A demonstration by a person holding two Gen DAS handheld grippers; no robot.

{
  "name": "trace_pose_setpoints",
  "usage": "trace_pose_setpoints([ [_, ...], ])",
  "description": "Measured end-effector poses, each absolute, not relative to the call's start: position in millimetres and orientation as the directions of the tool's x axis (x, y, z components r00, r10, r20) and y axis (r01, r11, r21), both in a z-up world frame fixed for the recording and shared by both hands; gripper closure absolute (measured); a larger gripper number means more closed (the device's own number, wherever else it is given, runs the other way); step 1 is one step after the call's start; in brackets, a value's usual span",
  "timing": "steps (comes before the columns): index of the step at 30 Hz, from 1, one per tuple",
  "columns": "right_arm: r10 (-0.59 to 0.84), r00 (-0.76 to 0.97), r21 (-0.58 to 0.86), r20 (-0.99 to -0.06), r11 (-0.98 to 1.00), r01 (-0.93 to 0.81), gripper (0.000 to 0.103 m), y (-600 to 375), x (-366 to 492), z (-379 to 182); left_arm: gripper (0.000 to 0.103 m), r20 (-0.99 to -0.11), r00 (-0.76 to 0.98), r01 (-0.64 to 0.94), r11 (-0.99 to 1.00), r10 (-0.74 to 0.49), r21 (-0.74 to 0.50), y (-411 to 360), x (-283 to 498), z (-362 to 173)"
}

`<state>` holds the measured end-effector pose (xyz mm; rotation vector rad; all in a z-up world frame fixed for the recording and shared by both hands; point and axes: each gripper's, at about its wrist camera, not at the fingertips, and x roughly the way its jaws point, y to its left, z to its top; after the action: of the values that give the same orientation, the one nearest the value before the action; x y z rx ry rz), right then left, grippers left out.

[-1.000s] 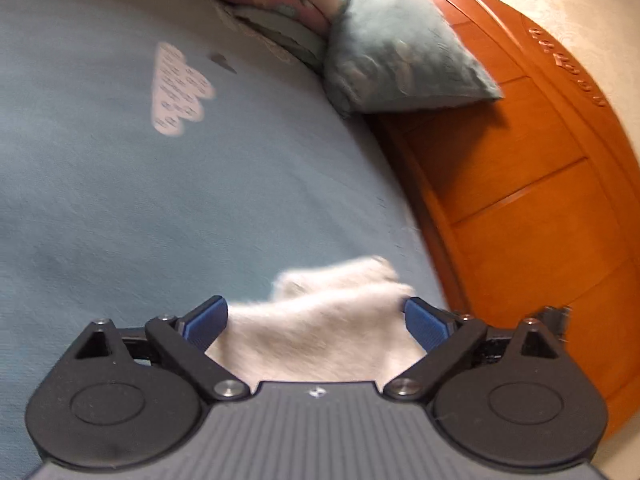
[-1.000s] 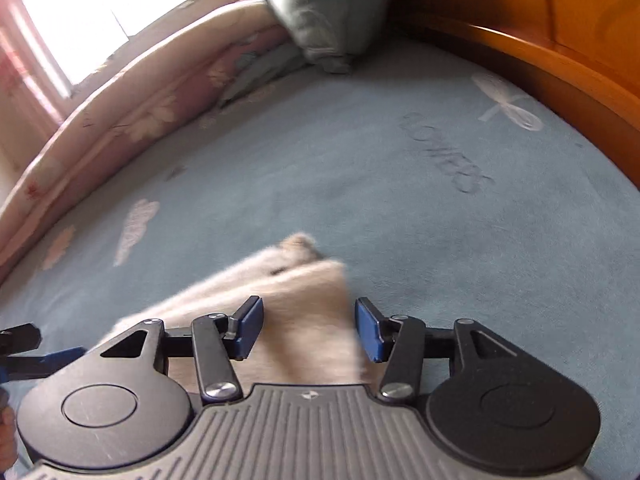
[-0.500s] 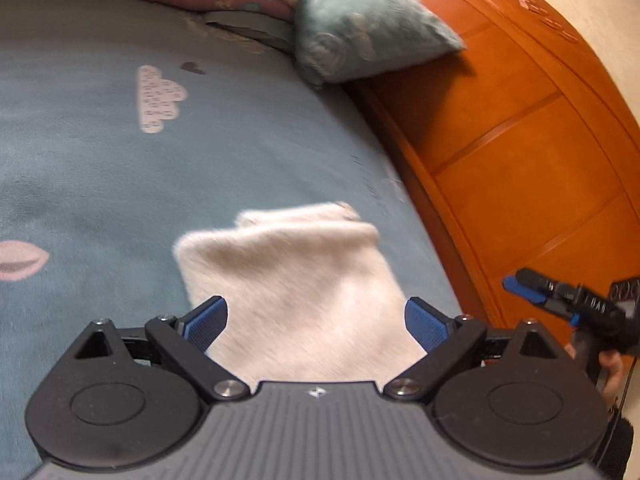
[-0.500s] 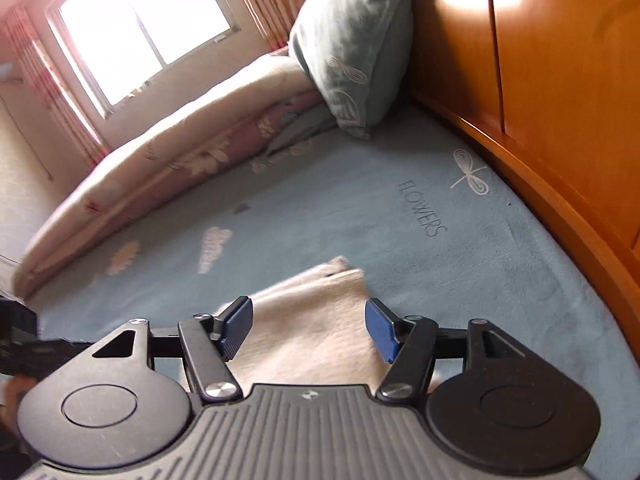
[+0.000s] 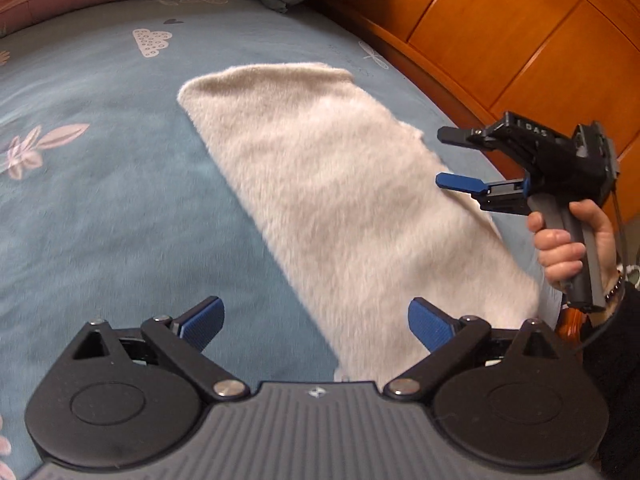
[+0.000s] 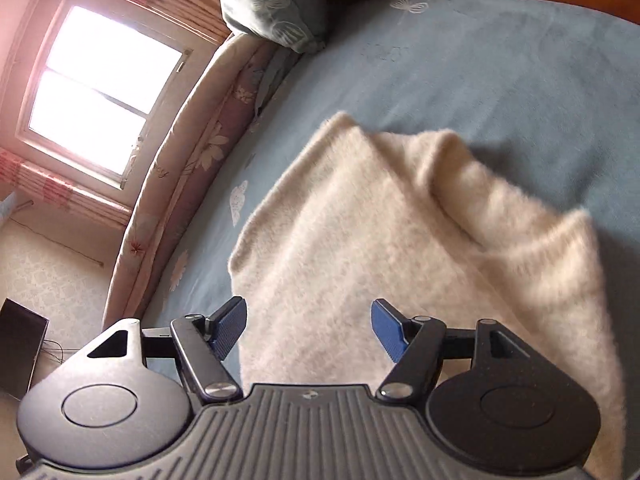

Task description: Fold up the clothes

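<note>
Left wrist view, fluffy cream folded garment (image 5: 340,200) flat on blue printed bedsheet (image 5: 100,220), left gripper (image 5: 316,320) jaws wide, empty, right gripper (image 5: 456,158) jaws just opening, nothing between.

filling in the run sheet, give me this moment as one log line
stage: fold laid | garment: cream fleece garment flat on blue bedsheet | left gripper: open, empty | right gripper: just opened, empty
</note>
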<state>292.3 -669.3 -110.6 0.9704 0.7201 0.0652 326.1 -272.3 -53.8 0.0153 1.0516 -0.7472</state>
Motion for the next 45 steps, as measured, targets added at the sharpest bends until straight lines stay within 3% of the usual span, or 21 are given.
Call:
trace_pose_setpoints([
  [10, 0.232, 0.711, 0.657, -0.663, 0.637, 0.404, 0.029, -677, 201, -105, 0.005, -0.843, 0.315, 0.437, 0.855, -0.436, -0.279, -231, 286, -83],
  [15, 0.271, 0.735, 0.645, -0.621, 0.710, 0.283, 0.020, -635, 223, -74, 0.005, -0.845, 0.315, 0.419, 0.862, -0.432, -0.285, -223, 267, -85],
  [18, 0.279, 0.730, 0.618, -0.624, 0.748, 0.243, 0.020, -611, 252, -77, 0.005, -0.844, 0.323, 0.425, 0.863, -0.428, -0.274, -218, 256, -82],
  [22, 0.215, 0.714, 0.579, -0.666, 0.753, 0.313, 0.020, -617, 248, -98, 0.005, -0.851, 0.335, 0.414, 0.874, -0.405, -0.253, -205, 246, -79],
  [30, 0.150, 0.696, 0.585, -0.702, 0.678, 0.444, 0.020, -648, 160, -97, 0.005, -0.852, 0.340, 0.368, 0.890, -0.399, -0.270, -189, 248, -90],
  [36, 0.344, 0.740, 0.720, -0.577, 0.642, 0.263, 0.018, -577, 172, -82, 0.005, -0.851, 0.347, 0.386, 0.887, -0.394, -0.253, -195, 233, -88],
  [38, 0.384, 0.724, 0.717, -0.573, 0.663, 0.215, 0.018, -547, 185, -87, 0.005, -0.851, 0.366, 0.380, 0.895, -0.377, -0.234, -191, 229, -85],
  [45, 0.431, 0.730, 0.776, -0.531, 0.592, 0.216, 0.019, -524, 163, -117, 0.005, -0.846, 0.415, 0.337, 0.920, -0.335, -0.199, -163, 220, -81],
])
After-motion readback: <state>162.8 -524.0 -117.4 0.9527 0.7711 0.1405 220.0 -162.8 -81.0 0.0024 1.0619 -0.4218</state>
